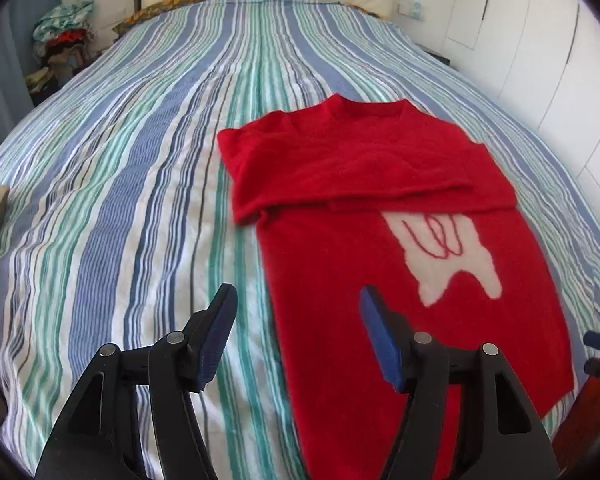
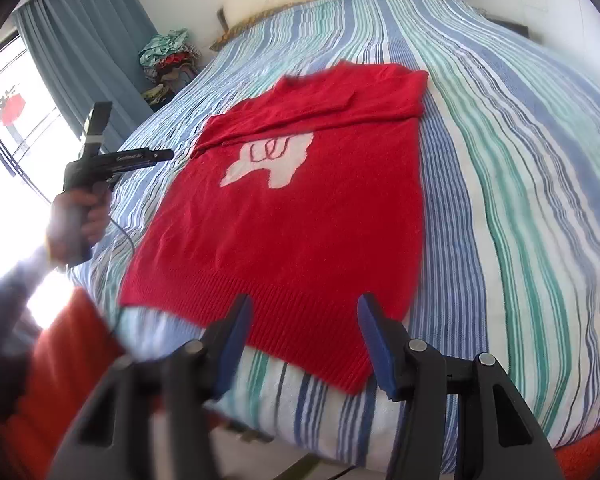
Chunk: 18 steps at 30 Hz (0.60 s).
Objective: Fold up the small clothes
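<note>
We have a red knitted sweater with a white animal-shaped patch on its front [image 2: 300,208] lying flat on the bed's blue, green and white striped cover [image 1: 120,200]. Both sleeves are folded across the chest, one over the other, so the garment already forms a tidy long rectangle, neck towards the headboard and ribbed hem [image 2: 312,344] at the near edge of the bed. In our judgement that layout prepares the next fold: hem brought up towards the collar.

Our right gripper [image 2: 304,344] hangs just above the hem, its blue-padded fingers spread wide and holding nothing. It straddles the middle-right part of the ribbing, which looks to us like a line-up for pinching that edge. Whether the pads touch the knit yet, we cannot tell.

Our left gripper [image 1: 298,338] is likewise spread apart and empty. In its own view one finger sits over the striped cover and the other over the sweater's left side edge, so it brackets that border rather than grasping it. From the right wrist view we see our left hand [image 2: 78,220] holding the tool raised and off to the sweater's left.

A heap of mixed clothes [image 1: 62,40] sits beside the far corner of the bed, well apart from the work. We judge the main risk to be uneven grips, which would drag the folded sleeves askew.
</note>
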Available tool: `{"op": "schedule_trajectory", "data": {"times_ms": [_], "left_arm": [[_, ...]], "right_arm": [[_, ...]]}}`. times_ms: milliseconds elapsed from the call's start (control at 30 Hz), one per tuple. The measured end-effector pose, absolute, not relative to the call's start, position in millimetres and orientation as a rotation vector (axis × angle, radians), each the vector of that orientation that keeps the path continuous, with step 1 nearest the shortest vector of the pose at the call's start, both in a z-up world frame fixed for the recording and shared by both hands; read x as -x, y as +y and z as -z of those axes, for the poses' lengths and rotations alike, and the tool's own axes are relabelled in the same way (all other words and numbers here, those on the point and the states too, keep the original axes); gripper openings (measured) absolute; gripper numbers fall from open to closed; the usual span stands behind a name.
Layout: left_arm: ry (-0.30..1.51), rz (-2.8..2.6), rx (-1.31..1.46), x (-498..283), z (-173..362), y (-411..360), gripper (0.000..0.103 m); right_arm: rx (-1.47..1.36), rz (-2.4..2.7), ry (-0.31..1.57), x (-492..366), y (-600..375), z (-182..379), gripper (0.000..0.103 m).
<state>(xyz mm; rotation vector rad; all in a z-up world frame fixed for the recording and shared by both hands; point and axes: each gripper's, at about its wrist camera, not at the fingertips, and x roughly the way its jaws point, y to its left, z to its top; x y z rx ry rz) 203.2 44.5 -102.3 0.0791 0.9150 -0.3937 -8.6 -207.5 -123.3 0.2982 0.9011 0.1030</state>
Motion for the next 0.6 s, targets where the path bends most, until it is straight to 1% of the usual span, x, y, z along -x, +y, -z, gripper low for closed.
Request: {"op": "schedule_trajectory", "data": {"times_ms": [67, 167, 233, 267, 300, 500, 600], "left_arm": [[0.932, 0.406, -0.116, -174, 114, 32, 0.068], [1.001, 0.376, -0.2, -145, 142, 23, 0.068], [1.035, 0.35, -0.192, -132, 159, 31, 0.068], [1.02, 0.344, -0.159, -126, 158, 37, 0.068], [1.016, 0.336, -0.133, -122, 156, 43, 0.068], [1.02, 0.311, -0.082, -107, 145, 55, 0.069], [1.005, 0.294, -0.051, -100, 134, 60, 0.073]], "right_arm": [[-0.27, -0.103, 0.898, -3, -212, 120, 0.055], [-0.226, -0.123, 0.942, -20, -210, 129, 0.055], [-0.17, -0.113, 1.026, -23, -205, 148, 0.055], [-0.141, -0.102, 1.094, -23, -202, 163, 0.055], [-0.128, -0.095, 1.121, -19, -200, 172, 0.055], [-0.155, -0.047, 1.058, -2, -206, 158, 0.056], [-0.186, -0.008, 1.013, 5, -209, 146, 0.056]]}}
